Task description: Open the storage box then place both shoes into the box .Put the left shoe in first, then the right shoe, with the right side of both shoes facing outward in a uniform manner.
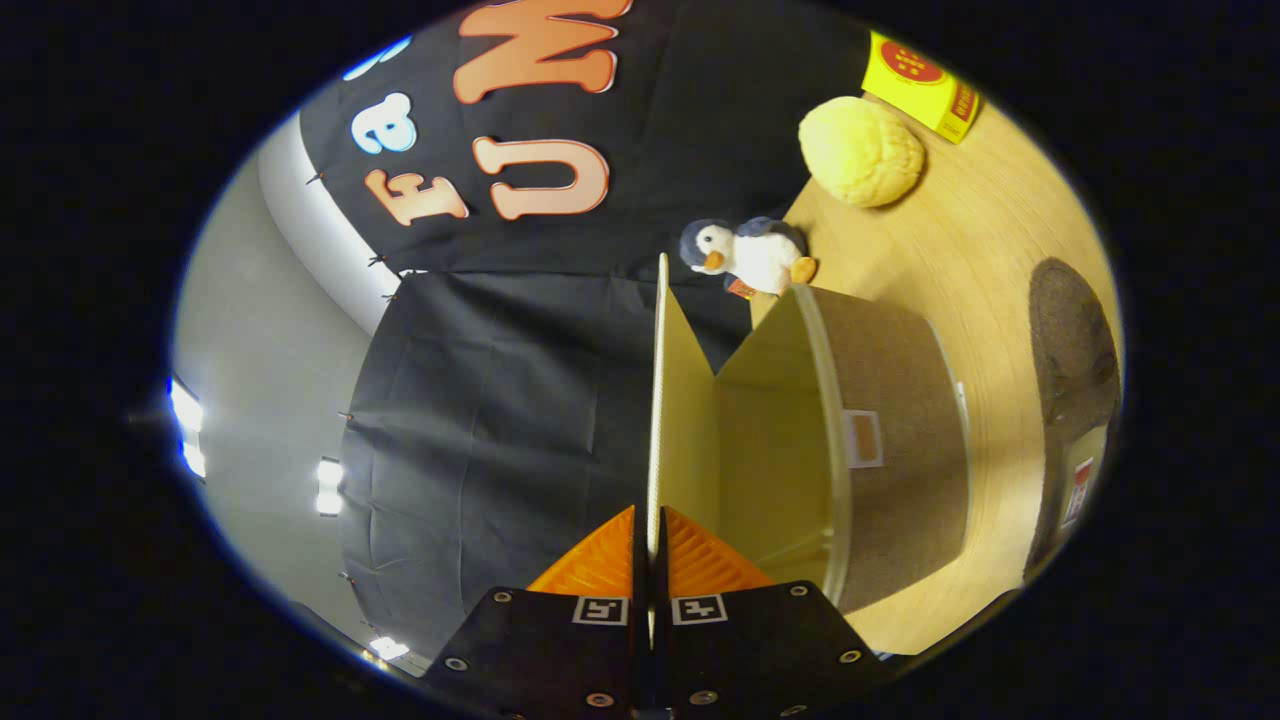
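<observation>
My gripper (pixel 649 530) is shut on the thin edge of the storage box's lid (pixel 680 400), which stands raised and runs straight ahead from between the fingers. The view is rolled on its side, so the wooden table runs along one flank. The storage box (pixel 890 440) is brown fabric outside and pale yellow inside, and its open cavity shows beside the lid. A dark grey shoe (pixel 1072 400) lies on the table past the box, partly cut off.
On the wooden table (pixel 980 250) beyond the box sit a small penguin plush (pixel 748 255), a round yellow plush ball (pixel 860 150) and a yellow carton (pixel 920 85). The black cloth wall hangs behind the table, with a grey wall and lamps further off.
</observation>
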`<state>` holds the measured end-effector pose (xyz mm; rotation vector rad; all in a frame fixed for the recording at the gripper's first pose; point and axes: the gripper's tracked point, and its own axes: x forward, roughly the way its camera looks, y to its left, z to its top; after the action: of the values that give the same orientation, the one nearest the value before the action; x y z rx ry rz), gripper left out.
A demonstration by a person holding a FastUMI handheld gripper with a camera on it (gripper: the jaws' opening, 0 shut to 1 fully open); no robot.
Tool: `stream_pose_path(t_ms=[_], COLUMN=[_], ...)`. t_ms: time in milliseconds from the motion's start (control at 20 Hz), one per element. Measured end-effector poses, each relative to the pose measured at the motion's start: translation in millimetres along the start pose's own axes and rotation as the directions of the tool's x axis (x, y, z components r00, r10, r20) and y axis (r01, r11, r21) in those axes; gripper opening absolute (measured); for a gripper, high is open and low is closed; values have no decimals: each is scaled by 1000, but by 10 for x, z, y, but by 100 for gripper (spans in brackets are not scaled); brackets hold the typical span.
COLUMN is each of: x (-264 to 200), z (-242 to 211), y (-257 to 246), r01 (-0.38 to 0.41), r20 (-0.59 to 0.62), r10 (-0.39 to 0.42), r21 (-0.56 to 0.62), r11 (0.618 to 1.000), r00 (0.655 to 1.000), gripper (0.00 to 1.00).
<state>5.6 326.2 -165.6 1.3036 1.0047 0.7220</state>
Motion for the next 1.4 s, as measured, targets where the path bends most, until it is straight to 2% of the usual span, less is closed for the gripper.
stream_pose_path(t_ms=[450, 750, 950, 1050, 1100, 1200, 1250, 1400], x=[752, 1372, 1604, 1706, 1720, 1708, 1703, 1607], z=[-292, -639, -800, -880, -919, -934, -897, -704], y=[799, 981, 1027, 1030, 1045, 996, 941, 860], r01=[-31, -10, 22, 30, 30, 37, 49, 99], r20=[-59, -96, -99, -107, -113, -115, -104, -46], r10=[25, 0, -40, -56, -59, -70, -83, -126], r21=[-103, -95, -182, -231, -243, -264, -295, -384], r11=[994, 995, 983, 972, 970, 964, 954, 918], r00=[998, 995, 994, 993, 992, 991, 991, 991], gripper=[3, 4, 8, 22, 35, 53, 59, 86])
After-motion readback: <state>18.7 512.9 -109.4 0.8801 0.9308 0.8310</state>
